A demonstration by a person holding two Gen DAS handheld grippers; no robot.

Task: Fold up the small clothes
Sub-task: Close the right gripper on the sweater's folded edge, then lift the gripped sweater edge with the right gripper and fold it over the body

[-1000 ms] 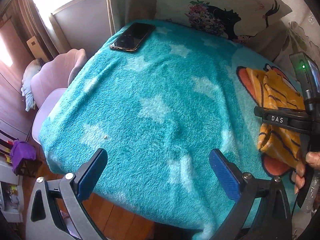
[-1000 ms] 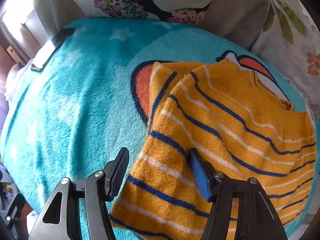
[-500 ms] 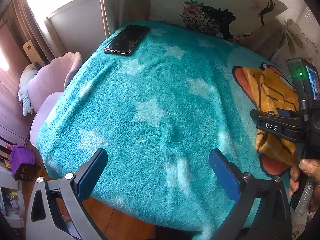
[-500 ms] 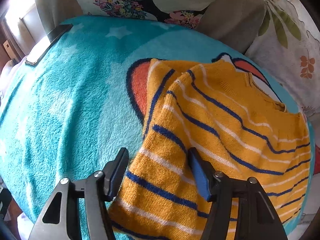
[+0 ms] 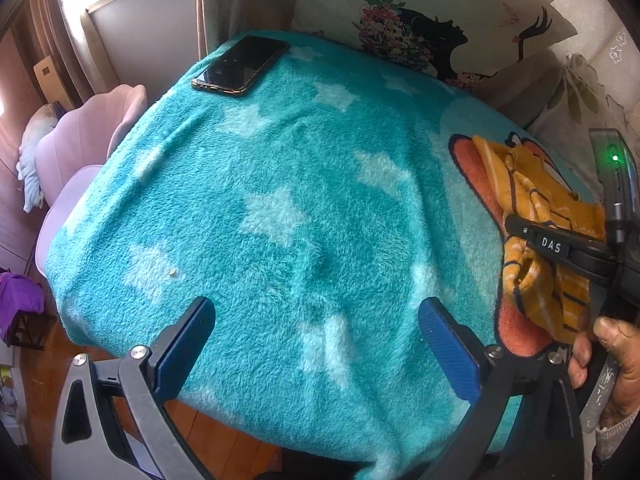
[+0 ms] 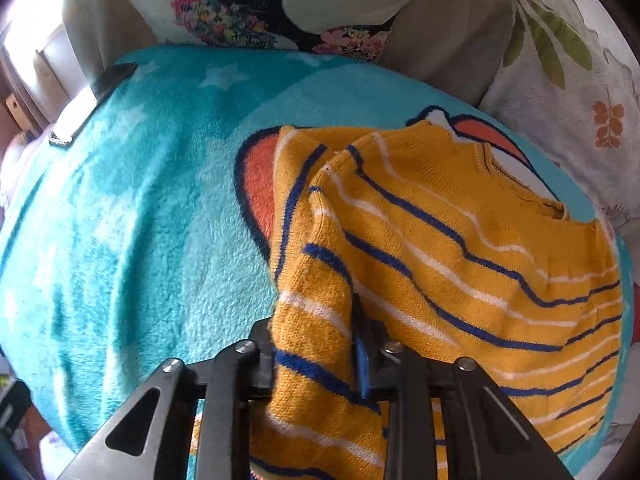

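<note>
With the right gripper closing on the near edge of the striped sweater lying ahead of it, and the left gripper wide open and empty, the grip should firm up before lifting.

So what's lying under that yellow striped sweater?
The striped sweater lies on a teal star blanket, over an orange shape outlined in black. The rest of that shape is covered, so what it pictures is unclear.
</note>
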